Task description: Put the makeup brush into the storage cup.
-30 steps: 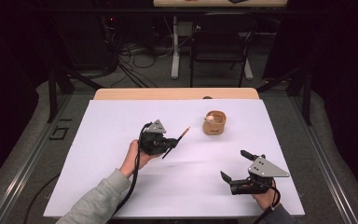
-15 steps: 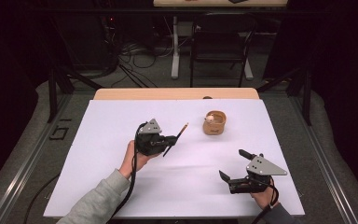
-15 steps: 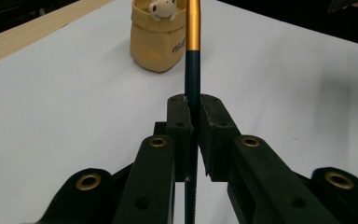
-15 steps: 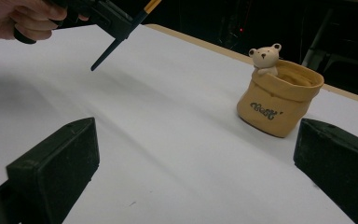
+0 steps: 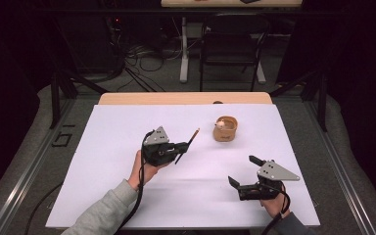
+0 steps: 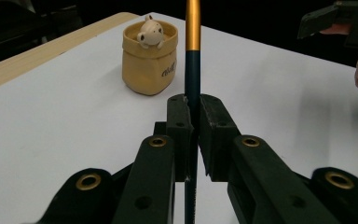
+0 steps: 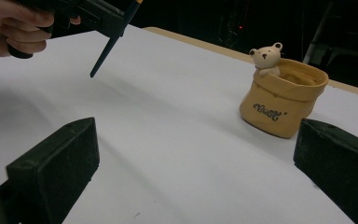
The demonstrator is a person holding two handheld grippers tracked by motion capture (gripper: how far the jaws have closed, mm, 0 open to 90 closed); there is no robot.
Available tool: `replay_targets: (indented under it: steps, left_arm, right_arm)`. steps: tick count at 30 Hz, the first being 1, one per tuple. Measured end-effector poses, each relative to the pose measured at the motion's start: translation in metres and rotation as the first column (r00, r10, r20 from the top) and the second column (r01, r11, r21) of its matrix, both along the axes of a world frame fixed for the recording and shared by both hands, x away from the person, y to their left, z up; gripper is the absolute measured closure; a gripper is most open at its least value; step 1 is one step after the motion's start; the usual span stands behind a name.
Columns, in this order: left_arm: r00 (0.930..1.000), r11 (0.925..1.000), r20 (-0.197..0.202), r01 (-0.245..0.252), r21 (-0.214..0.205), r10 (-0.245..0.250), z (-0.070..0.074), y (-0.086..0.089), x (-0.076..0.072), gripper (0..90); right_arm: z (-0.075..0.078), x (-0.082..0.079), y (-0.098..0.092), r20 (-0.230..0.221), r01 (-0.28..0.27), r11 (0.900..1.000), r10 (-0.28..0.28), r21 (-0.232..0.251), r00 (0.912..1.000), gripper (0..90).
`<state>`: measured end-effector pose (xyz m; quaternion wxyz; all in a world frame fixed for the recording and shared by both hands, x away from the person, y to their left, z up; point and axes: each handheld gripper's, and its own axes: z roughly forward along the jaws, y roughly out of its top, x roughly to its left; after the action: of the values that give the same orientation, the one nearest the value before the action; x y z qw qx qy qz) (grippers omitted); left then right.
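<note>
Surface: white sheet [image 5: 127, 147] covers the worktop; a strip of bare wood [image 5: 176, 98] shows at the far edge.
Room: dark, with cables on the floor and a chair [image 5: 232, 49] beyond the worktop.
Open room: wide bare sheet between the two grippers and along the near edge; the tan bear pot [image 5: 224, 129] stands near the far edge, well apart from both.
Left gripper [image 5: 180, 147]: jaws closed on the pencil [image 6: 192, 60], lifted off the sheet.
Pencil axis: long axis runs from the jaws toward the far right, gold end [image 5: 195, 132] leading, near the pot.
Right gripper [image 5: 243, 172]: jaws open, nothing between them, low near the right front corner.
</note>
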<state>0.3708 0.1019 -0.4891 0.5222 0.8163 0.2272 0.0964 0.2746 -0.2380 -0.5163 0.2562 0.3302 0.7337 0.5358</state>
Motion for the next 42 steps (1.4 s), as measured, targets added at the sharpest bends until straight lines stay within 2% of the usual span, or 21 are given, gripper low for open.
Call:
replay_targets:
  steps: [1, 3, 9, 15, 18, 19, 22, 24, 25, 27, 29, 31, 38, 42]
  left_arm:
    - [1.0000, 1.0000, 0.003, -0.004, -0.005, 0.004, 0.000, 0.000, -0.001, 83.5]
    - [1.0000, 0.9999, 0.002, -0.004, -0.013, 0.004, -0.001, -0.001, -0.001, 83.4]
    - [0.9999, 1.0000, 0.010, -0.003, -0.009, 0.003, -0.002, -0.001, -0.002, 83.5]
    - [1.0000, 0.9999, 0.009, -0.004, -0.011, 0.004, -0.003, -0.004, -0.005, 83.5]
    - [0.9999, 1.0000, 0.012, 0.001, -0.008, -0.001, -0.004, -0.006, -0.006, 83.5]
    - [0.9999, 1.0000, 0.012, 0.000, -0.008, 0.000, -0.004, -0.006, -0.007, 83.5]
    - [0.9998, 0.9999, 0.018, 0.001, -0.010, -0.001, -0.004, -0.006, -0.008, 83.5]
    - [0.9998, 0.9999, 0.018, 0.000, -0.013, 0.000, -0.004, -0.007, -0.009, 83.5]
    - [0.9998, 0.9999, 0.018, 0.000, -0.013, 0.000, -0.004, -0.007, -0.009, 83.5]
    - [0.9998, 0.9999, 0.018, 0.004, -0.010, -0.004, -0.005, -0.008, -0.009, 83.5]
    - [0.9998, 0.9999, 0.018, 0.009, -0.006, -0.009, -0.005, -0.009, -0.010, 83.4]
    - [0.9998, 0.9999, 0.016, 0.012, -0.005, -0.012, -0.006, -0.010, -0.011, 83.5]
    - [0.9992, 0.9997, 0.032, 0.023, 0.001, -0.023, -0.007, -0.014, -0.014, 83.4]
    - [0.9994, 0.9996, 0.019, 0.028, -0.003, -0.028, -0.008, -0.015, -0.014, 83.5]
  right_arm:
    - [0.001, 0.002, 0.001, -0.002, 0.000, 0.9998, 0.000, 0.021, 1.0000, 0.0]
    - [0.002, 0.004, 0.003, -0.018, 0.004, 0.9996, -0.004, 0.029, 0.9998, 0.0]
    - [0.005, 0.008, 0.008, -0.029, -0.002, 0.9991, 0.003, 0.042, 0.9996, 0.0]
    - [0.008, 0.015, 0.013, -0.036, -0.023, 0.9951, 0.026, 0.096, 0.9990, 0.0]
    - [0.009, 0.020, 0.016, -0.023, -0.037, 0.9899, 0.040, 0.137, 0.9989, 0.0]
    - [0.010, 0.023, 0.018, -0.031, -0.044, 0.9875, 0.049, 0.151, 0.9983, 0.0]
    - [0.010, 0.026, 0.022, -0.036, -0.039, 0.9863, 0.046, 0.160, 0.9983, 0.0]
    - [0.014, 0.027, 0.029, -0.030, -0.028, 0.9915, 0.032, 0.127, 0.9990, 0.0]
    - [0.015, 0.028, 0.032, -0.014, -0.027, 0.9920, 0.029, 0.123, 0.9995, 0.0]
    - [0.017, 0.030, 0.038, -0.019, -0.035, 0.9931, 0.038, 0.112, 0.9991, 0.0]
    - [0.017, 0.032, 0.040, -0.022, -0.041, 0.9924, 0.044, 0.116, 0.9988, 0.0]
    - [0.017, 0.038, 0.046, -0.044, -0.057, 0.9913, 0.063, 0.119, 0.9971, 0.0]
    - [0.021, 0.048, 0.054, -0.063, -0.083, 0.9857, 0.094, 0.147, 0.9936, 0.0]
    - [0.021, 0.053, 0.059, -0.075, -0.089, 0.9828, 0.102, 0.162, 0.9919, 0.0]
